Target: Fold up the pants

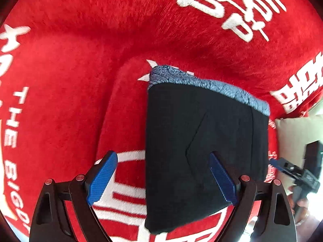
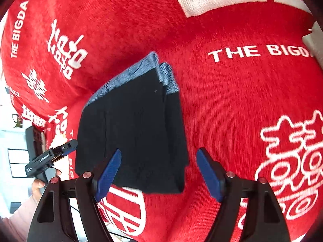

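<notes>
Left wrist view: looks forward and down along the left hand-held gripper [image 1: 162,178], close above the folded black pants [image 1: 203,147] on the red printed blanket [image 1: 80,60]. Right wrist view: same close downward angle, from the opposite side. Both views share the pants [image 2: 133,133] and blanket [image 2: 232,100]; each catches the other hand-held gripper at its edge.

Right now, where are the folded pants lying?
The folded pants lie flat on the red blanket, waistband away from both cameras, ahead of the open left gripper and the open right gripper.
</notes>
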`<state>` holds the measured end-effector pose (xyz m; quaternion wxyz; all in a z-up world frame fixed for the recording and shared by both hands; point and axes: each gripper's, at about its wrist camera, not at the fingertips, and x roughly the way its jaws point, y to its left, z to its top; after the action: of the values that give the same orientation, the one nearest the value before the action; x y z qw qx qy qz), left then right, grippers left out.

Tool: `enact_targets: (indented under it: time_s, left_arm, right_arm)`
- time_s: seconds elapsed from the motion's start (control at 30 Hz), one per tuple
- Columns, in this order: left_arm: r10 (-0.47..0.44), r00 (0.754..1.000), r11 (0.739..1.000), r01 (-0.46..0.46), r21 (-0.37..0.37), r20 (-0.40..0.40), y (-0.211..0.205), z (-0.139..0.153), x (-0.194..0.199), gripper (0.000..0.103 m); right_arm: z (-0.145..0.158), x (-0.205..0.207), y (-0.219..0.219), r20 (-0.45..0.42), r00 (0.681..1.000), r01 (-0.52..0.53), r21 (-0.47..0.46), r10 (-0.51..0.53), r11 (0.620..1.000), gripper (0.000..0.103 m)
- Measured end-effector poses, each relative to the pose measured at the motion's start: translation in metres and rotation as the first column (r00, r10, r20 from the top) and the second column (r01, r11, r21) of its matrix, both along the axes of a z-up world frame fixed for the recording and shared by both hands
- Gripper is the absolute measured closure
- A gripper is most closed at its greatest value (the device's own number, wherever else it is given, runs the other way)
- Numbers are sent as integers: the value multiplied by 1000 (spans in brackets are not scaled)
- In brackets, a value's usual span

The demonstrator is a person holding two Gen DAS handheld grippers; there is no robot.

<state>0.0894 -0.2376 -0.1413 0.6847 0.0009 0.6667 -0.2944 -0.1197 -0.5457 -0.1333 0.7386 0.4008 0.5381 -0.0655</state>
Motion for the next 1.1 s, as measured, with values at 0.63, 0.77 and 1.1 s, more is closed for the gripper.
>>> enact_targets:
  time_s: [0.63, 0.77, 1.1]
  left_arm:
    - [-184, 973, 978, 168, -121, -139, -53, -53, 16, 2]
    - [-165, 981, 981, 154, -116, -101, -56, -47, 10, 16]
    - [-56, 997, 989, 48, -137, -56, -41, -13, 3, 46]
  right_arm:
    - [-72, 32, -26, 169, 979, -167, 325, 116, 931, 23]
    - [-74, 34, -23, 124, 991, -92, 354, 51, 931, 38]
    - [-49, 25, -21, 137, 990, -43, 413, -16, 910, 60]
